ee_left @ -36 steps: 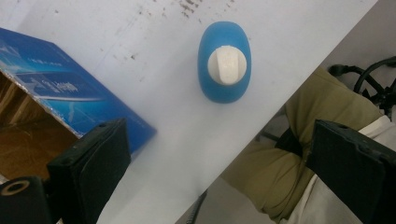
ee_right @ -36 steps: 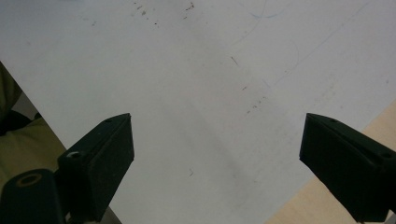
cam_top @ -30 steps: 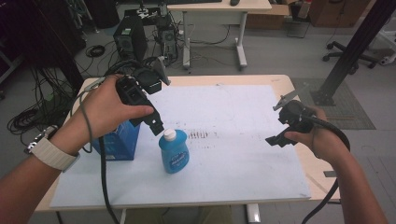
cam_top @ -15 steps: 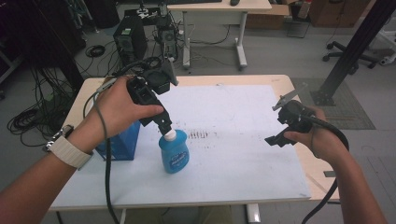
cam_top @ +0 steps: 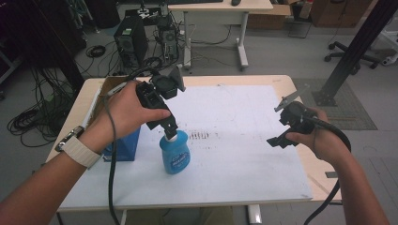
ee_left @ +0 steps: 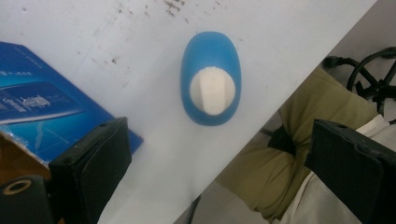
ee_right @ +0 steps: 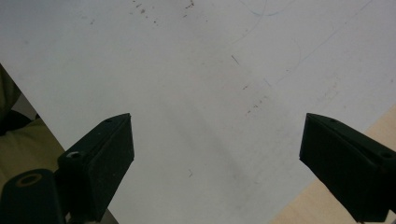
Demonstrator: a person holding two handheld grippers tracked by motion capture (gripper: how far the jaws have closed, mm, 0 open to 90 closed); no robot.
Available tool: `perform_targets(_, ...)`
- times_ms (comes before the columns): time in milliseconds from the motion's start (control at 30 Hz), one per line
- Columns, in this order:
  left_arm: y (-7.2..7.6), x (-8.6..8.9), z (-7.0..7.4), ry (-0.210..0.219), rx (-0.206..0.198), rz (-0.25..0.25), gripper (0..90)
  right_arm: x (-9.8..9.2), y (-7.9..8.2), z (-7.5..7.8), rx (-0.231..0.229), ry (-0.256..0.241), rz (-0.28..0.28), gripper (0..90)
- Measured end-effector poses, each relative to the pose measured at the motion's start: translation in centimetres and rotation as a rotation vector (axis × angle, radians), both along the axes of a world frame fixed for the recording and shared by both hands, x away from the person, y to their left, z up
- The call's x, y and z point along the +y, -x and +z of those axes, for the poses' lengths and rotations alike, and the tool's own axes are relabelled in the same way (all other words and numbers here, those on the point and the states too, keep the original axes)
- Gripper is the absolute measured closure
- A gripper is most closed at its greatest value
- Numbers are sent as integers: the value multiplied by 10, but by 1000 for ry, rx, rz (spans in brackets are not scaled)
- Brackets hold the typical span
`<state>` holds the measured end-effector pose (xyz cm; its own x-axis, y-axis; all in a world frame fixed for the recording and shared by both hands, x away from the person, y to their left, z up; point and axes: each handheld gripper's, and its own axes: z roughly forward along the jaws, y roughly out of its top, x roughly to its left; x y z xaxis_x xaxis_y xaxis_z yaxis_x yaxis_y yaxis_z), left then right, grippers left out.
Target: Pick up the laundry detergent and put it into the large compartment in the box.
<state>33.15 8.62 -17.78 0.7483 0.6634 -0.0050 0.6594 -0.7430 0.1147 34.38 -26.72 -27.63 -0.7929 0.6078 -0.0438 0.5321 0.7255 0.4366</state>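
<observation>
The blue bottle (cam_top: 174, 153) stands upright on the white sheet (cam_top: 234, 154), near its left side, white cap (ee_left: 212, 90) on top. Seen from your left gripper view it sits dead centre, cap facing the camera, the blue body (ee_left: 211, 51) ringed around it. Your left gripper (cam_top: 170, 130) hangs right over that cap, pointing down, and its jaws are spread wide, one on each side of the bottle with plenty of clear space between them and it. Nothing gripped there. Just left of the bottle sits the blue box (cam_top: 123, 146), close beside it at the sheet's edge, its printed face showing in the left gripper view (ee_left: 42, 112). Over on the far side, your right gripper (cam_top: 278, 140) hovers above the right part of the sheet, well apart from the bottle. Its jaws gape wide too, with bare, smudged sheet (ee_right: 196, 93) between them and the wooden table (ee_right: 327, 205) edge in one corner.
</observation>
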Motion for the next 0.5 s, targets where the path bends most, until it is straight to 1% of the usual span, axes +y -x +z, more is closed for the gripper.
perform_targets(200, -3, -2, -7, -3, 12, -14, 69, -1, 0, -1, 2, 0, -2, 101)
perform_targets(333, -5, -2, -10, -2, 9, -10, 69, -1, 0, -1, 0, -1, -1, 101)
perform_targets(433, -6, -2, -13, 1, 14, -12, 69, -1, 0, -1, 1, 1, -1, 101)
perform_targets(500, -7, -3, -15, 1, 10, -19, 68, -1, 0, -1, 1, -1, -1, 101)
